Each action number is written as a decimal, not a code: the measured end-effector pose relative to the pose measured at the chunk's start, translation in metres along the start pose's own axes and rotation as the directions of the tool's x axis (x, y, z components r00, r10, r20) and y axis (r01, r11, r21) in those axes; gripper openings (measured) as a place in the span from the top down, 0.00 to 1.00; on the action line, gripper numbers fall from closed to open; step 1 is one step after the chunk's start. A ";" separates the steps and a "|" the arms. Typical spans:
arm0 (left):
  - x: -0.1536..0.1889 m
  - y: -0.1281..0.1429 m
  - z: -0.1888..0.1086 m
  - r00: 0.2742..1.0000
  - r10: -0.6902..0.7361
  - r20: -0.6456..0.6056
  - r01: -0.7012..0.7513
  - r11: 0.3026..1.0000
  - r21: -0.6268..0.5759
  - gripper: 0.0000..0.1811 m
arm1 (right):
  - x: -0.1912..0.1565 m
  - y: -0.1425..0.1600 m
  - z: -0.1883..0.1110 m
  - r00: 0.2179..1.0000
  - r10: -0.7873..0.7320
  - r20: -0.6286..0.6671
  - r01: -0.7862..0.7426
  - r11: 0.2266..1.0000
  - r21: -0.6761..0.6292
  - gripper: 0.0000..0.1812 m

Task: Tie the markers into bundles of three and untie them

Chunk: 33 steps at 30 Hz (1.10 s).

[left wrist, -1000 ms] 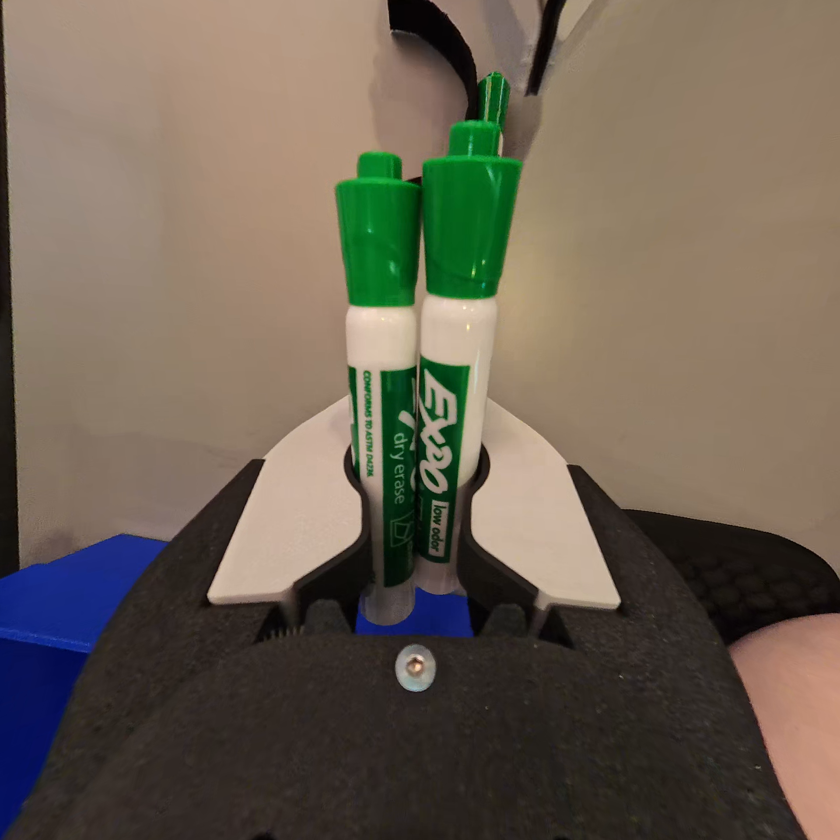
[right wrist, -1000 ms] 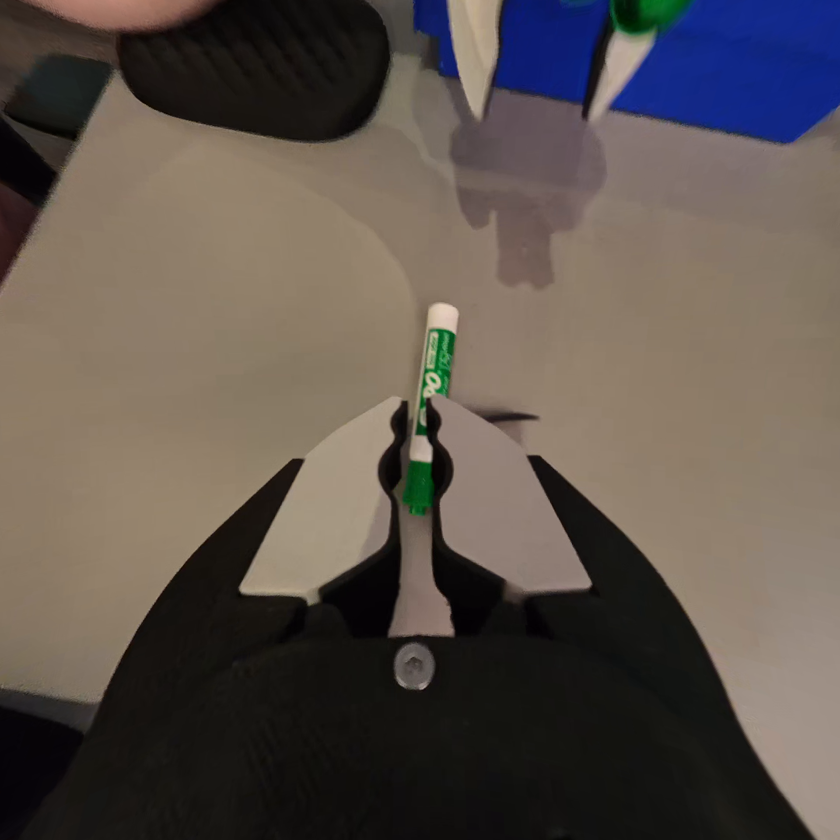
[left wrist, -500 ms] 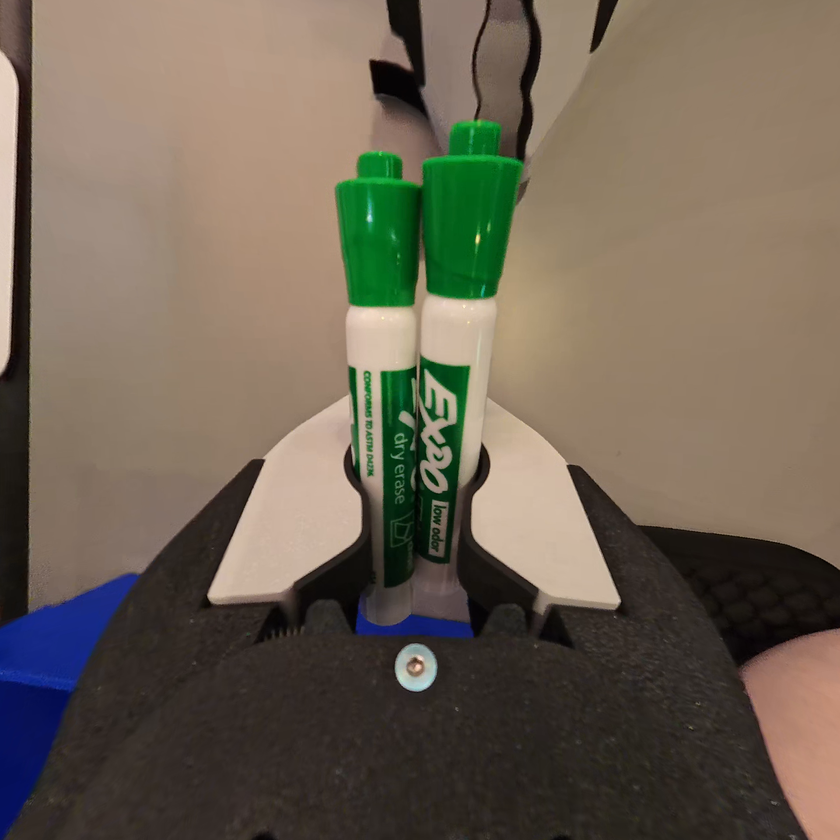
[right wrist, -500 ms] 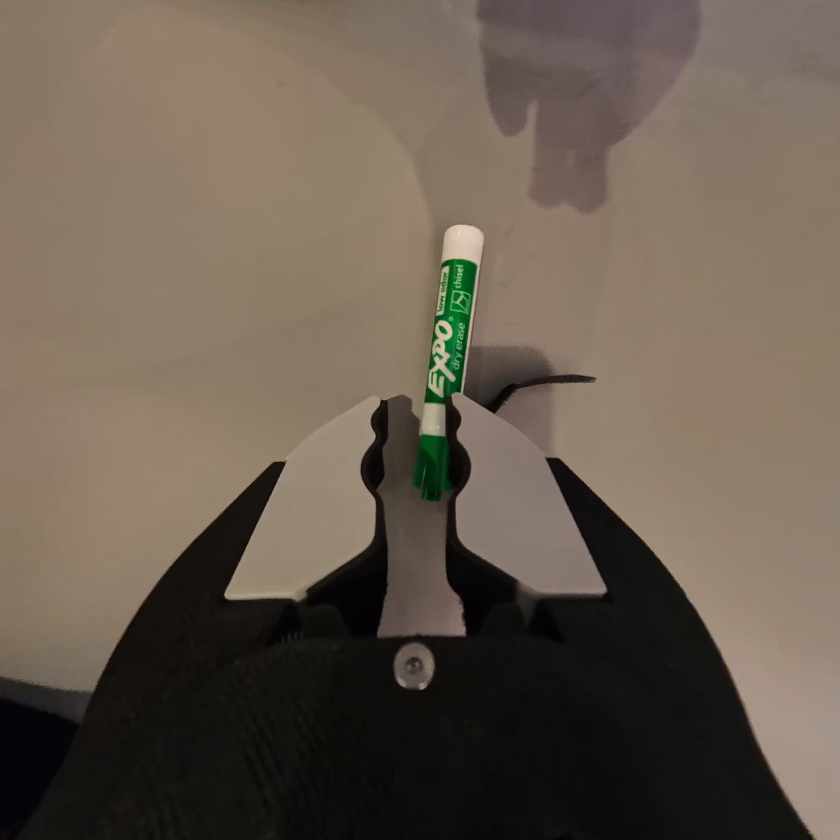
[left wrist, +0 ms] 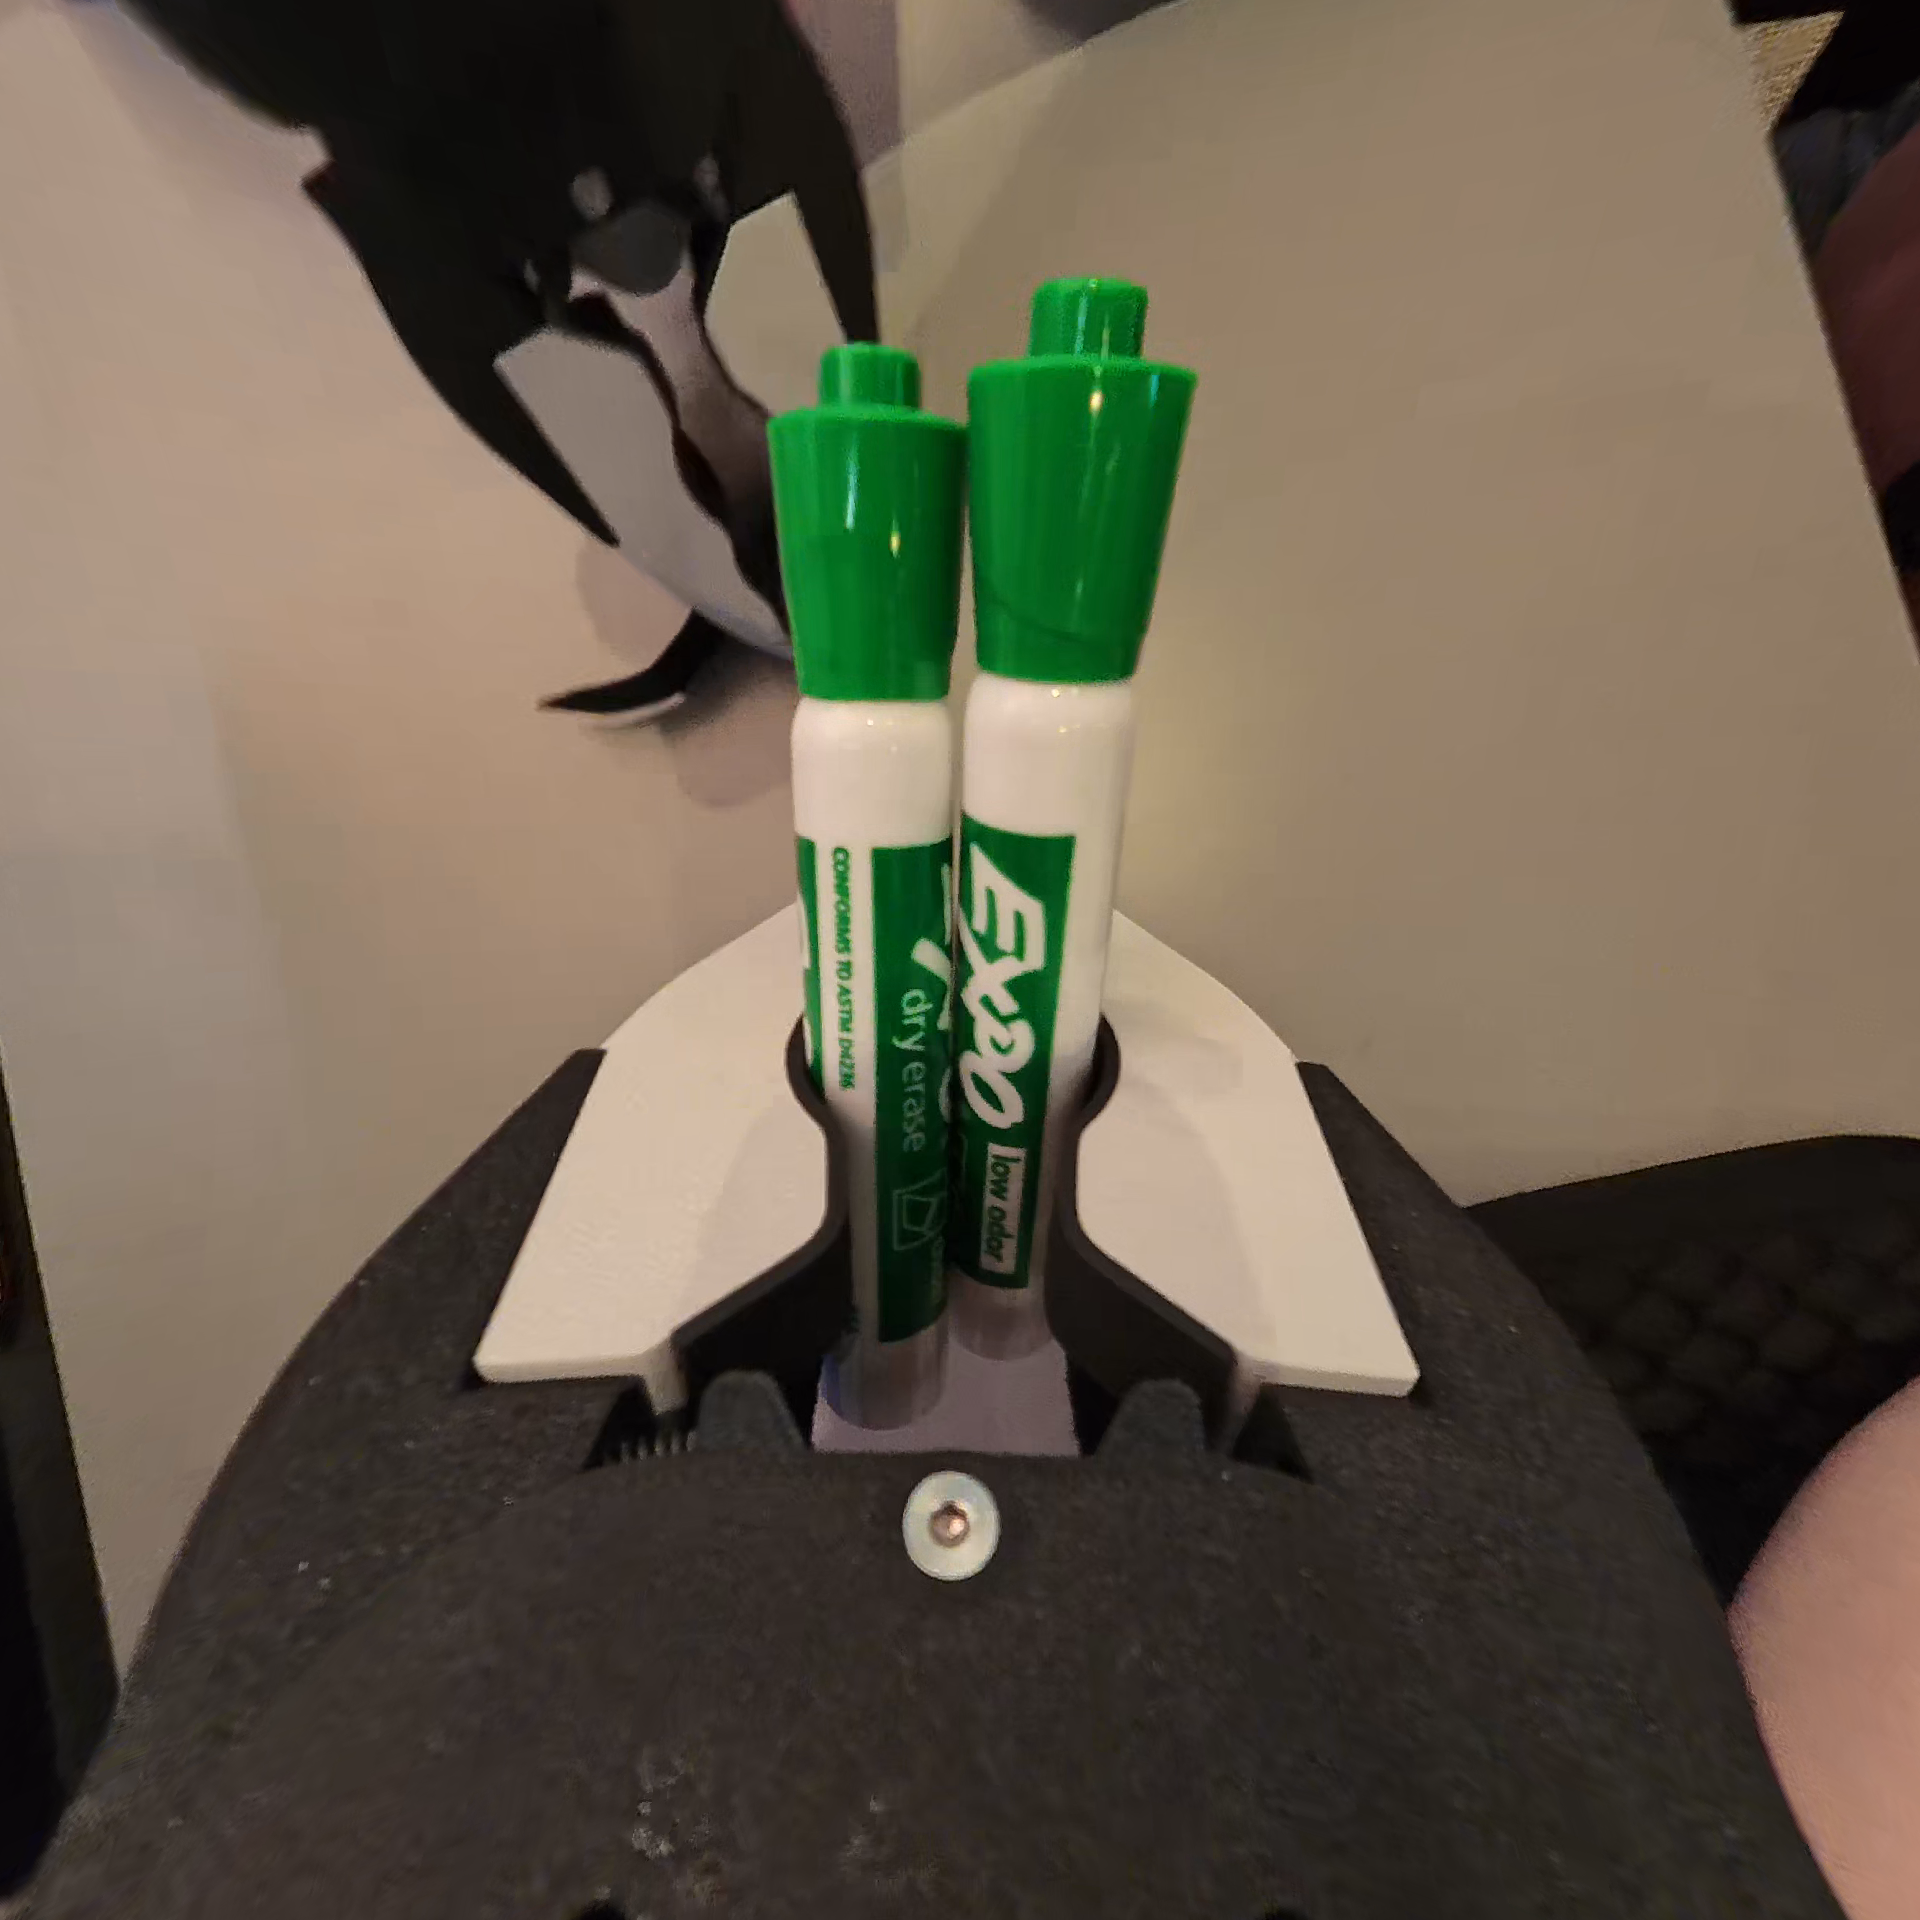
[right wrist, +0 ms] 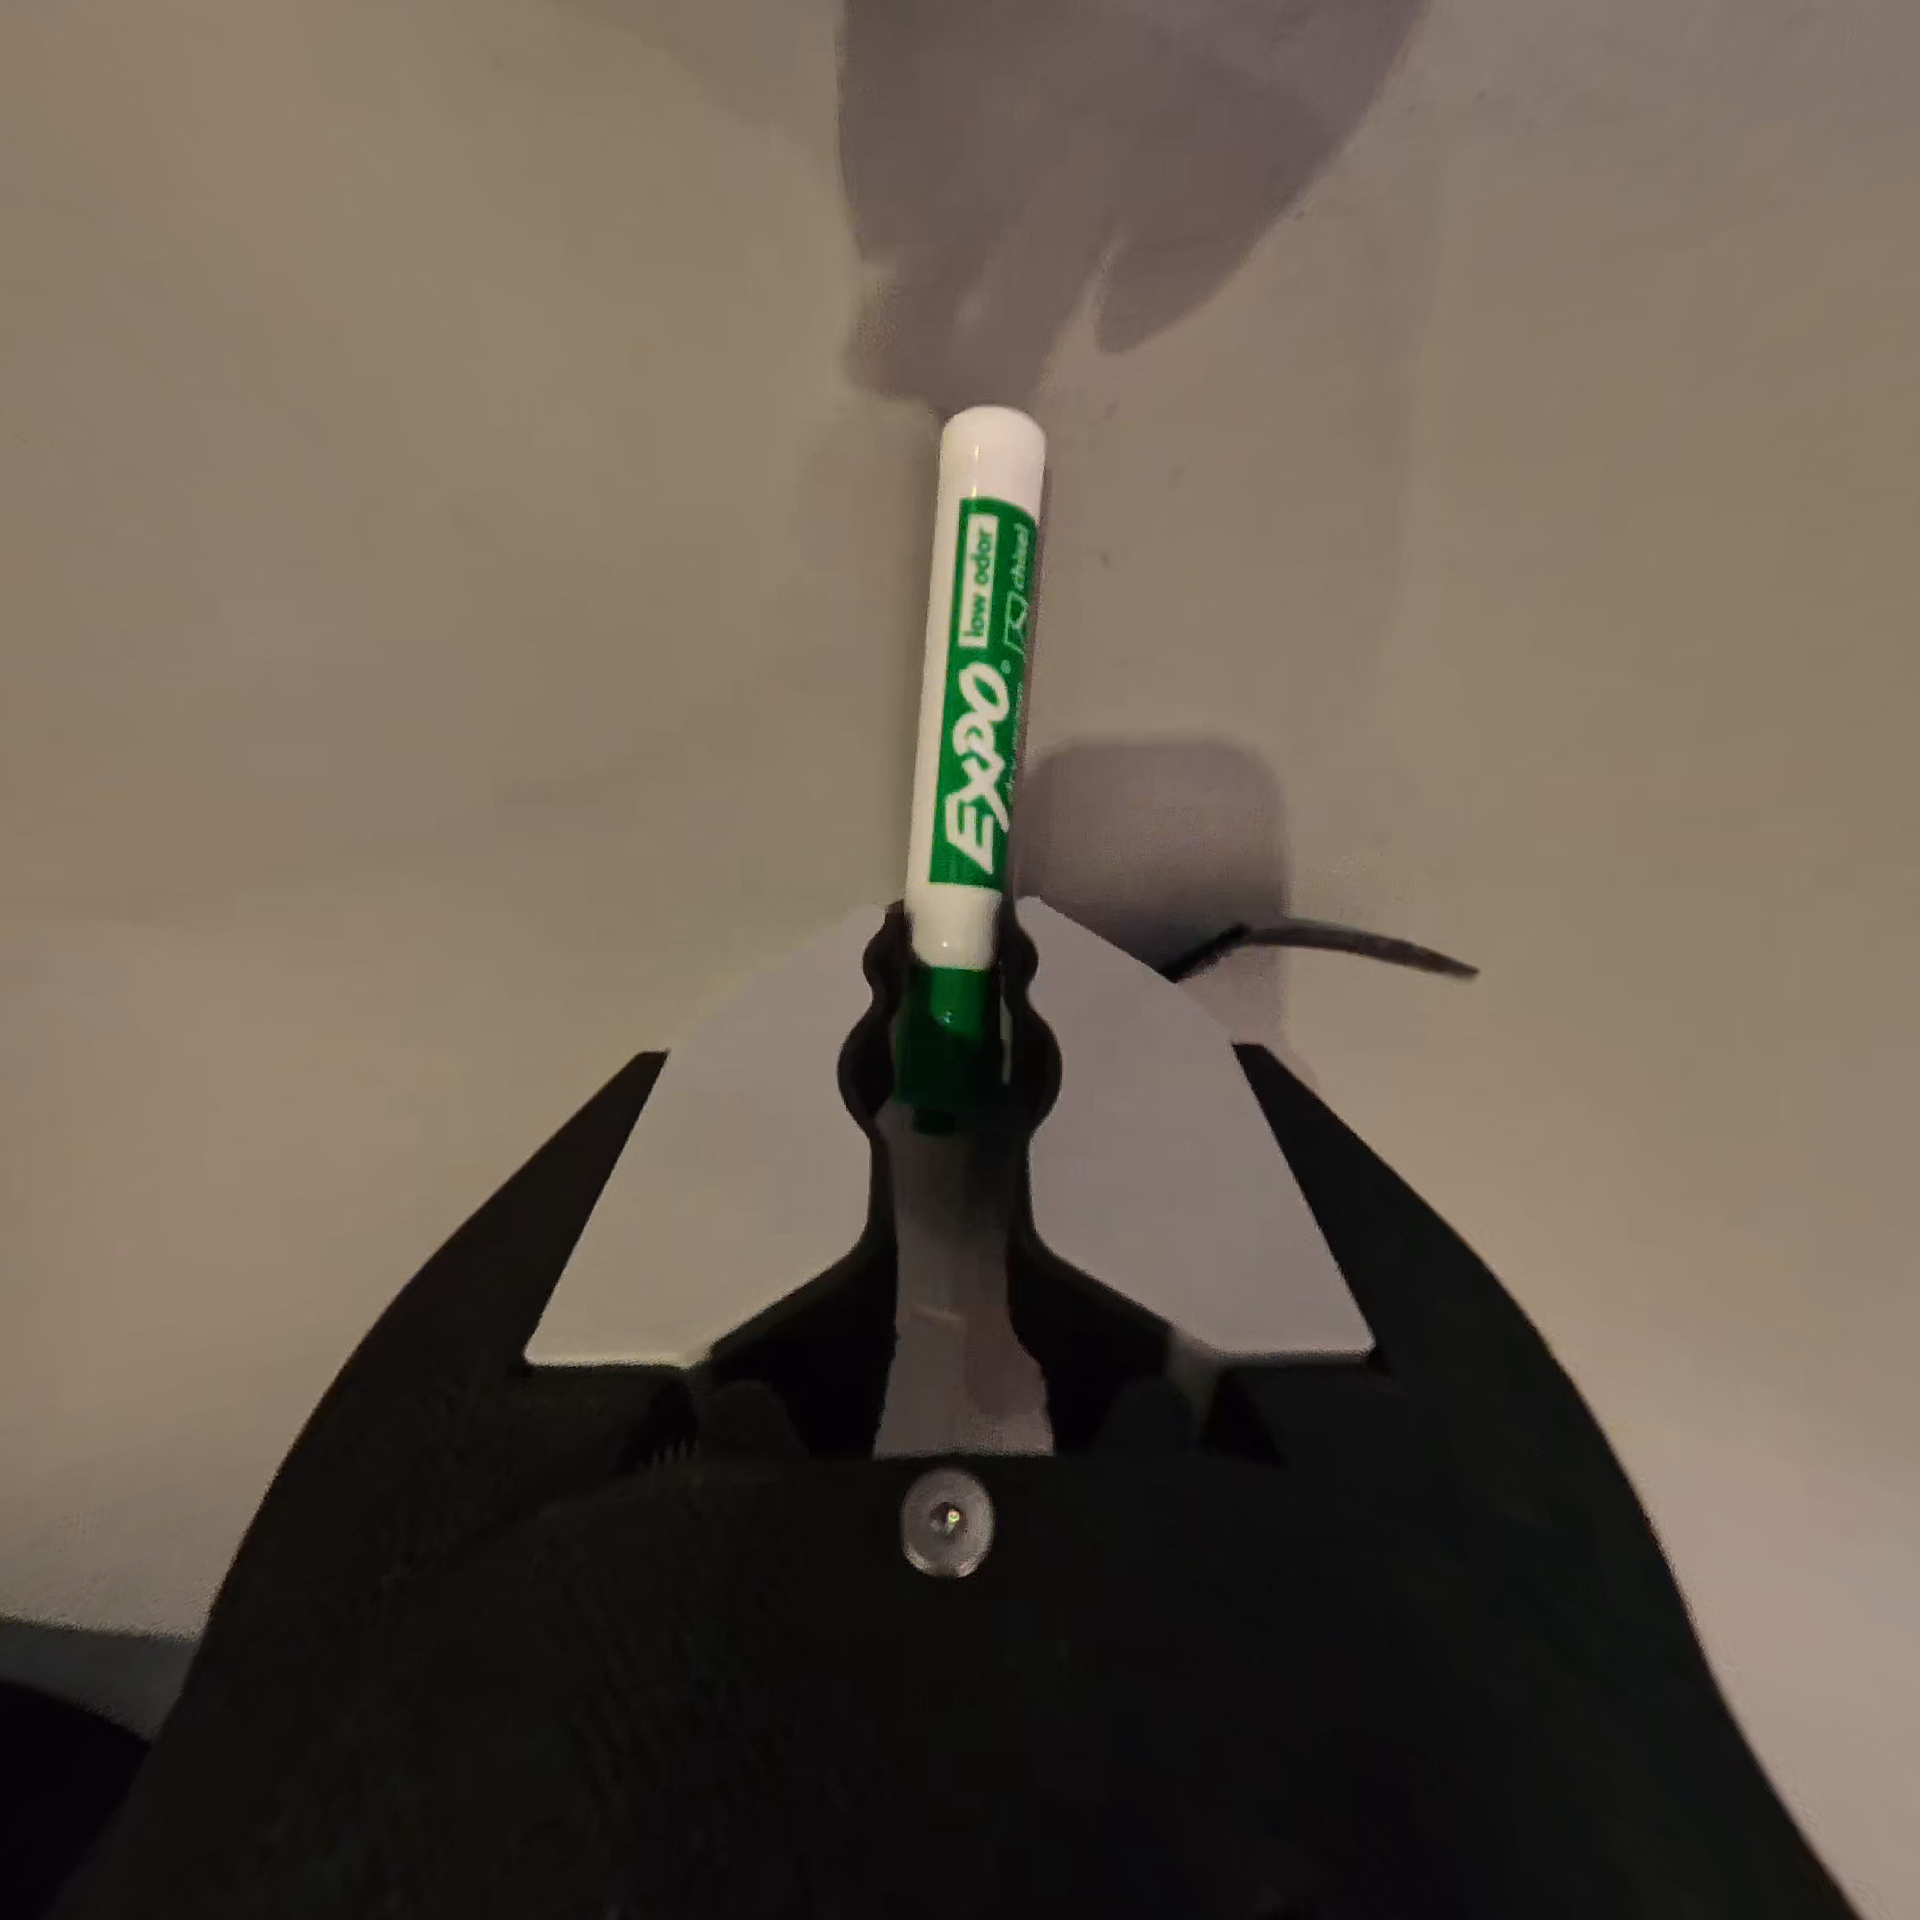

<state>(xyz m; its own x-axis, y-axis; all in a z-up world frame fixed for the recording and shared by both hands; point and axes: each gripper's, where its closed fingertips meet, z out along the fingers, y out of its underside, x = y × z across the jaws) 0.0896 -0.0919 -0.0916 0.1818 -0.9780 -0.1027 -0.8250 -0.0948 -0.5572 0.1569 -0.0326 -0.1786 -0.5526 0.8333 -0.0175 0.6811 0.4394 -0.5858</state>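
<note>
Beige table (left wrist: pixel 312 935), filling most of both views, its near edge just visible at the lower left of the right wrist view.

Black mesh pad (left wrist: pixel 1662 1299) at the right of the left wrist view, partly hidden behind the left tongs; beside it, at the lower right, a bare arm (left wrist: pixel 1849 1558).

Left tongs (left wrist: pixel 951 1039): black body, white fingers, held above the table. Jaws a little way apart and pressed against a pair of markers (left wrist: pixel 956 883) from both sides. Both of the pair side by side and touching, white barrels seated in the round notch between the fingers, green caps pointing away from the camera.

Right tongs (right wrist: pixel 956 935): same build, angled down at the table, well in from the near edge. Jaws nearly together, closed on the green cap end of a third marker (right wrist: pixel 977 675). White barrel sticking straight out past the fingertips, butt end farthest from the camera. Hard to tell whether that barrel touches the table or hangs just above it. Also seen from the left wrist view, blurred, at upper left (left wrist: pixel 623 436), fingertips hidden behind the cap of the left-hand marker.

Thin black strap (right wrist: pixel 1351 945) flat on the table, just right of the right tongs, one end running under the right finger.
</note>
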 end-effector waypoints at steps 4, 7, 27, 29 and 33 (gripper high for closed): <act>0.006 -0.002 0.003 0.999 0.030 -0.018 -0.031 0.999 -0.009 0.77 | -0.002 0.000 -0.004 1.000 0.007 0.015 -0.008 1.000 0.003 0.89; 0.004 0.009 0.007 1.000 0.005 -0.014 -0.006 0.997 -0.072 0.77 | -0.001 -0.013 -0.019 1.000 0.011 0.011 -0.012 0.996 0.083 0.89; -0.018 0.058 0.023 0.975 -0.199 0.102 0.223 0.903 -0.367 0.77 | 0.006 -0.085 -0.087 0.959 -0.004 -0.284 0.054 0.984 0.169 0.90; -0.017 0.058 0.026 0.974 -0.201 0.103 0.226 0.892 -0.391 0.77 | 0.005 -0.089 -0.077 0.956 -0.017 -0.293 0.058 0.990 0.132 0.90; -0.018 0.061 0.029 0.973 -0.198 0.117 0.229 0.870 -0.436 0.77 | 0.005 -0.091 -0.064 0.949 -0.023 -0.313 0.044 0.997 0.058 0.90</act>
<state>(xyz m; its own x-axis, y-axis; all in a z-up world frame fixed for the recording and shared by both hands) 0.0521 -0.0749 -0.1476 0.4027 -0.9113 -0.0860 -0.9095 -0.3878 -0.1496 0.1229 -0.0475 -0.0735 -0.3901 0.8859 0.2508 0.6275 0.4552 -0.6317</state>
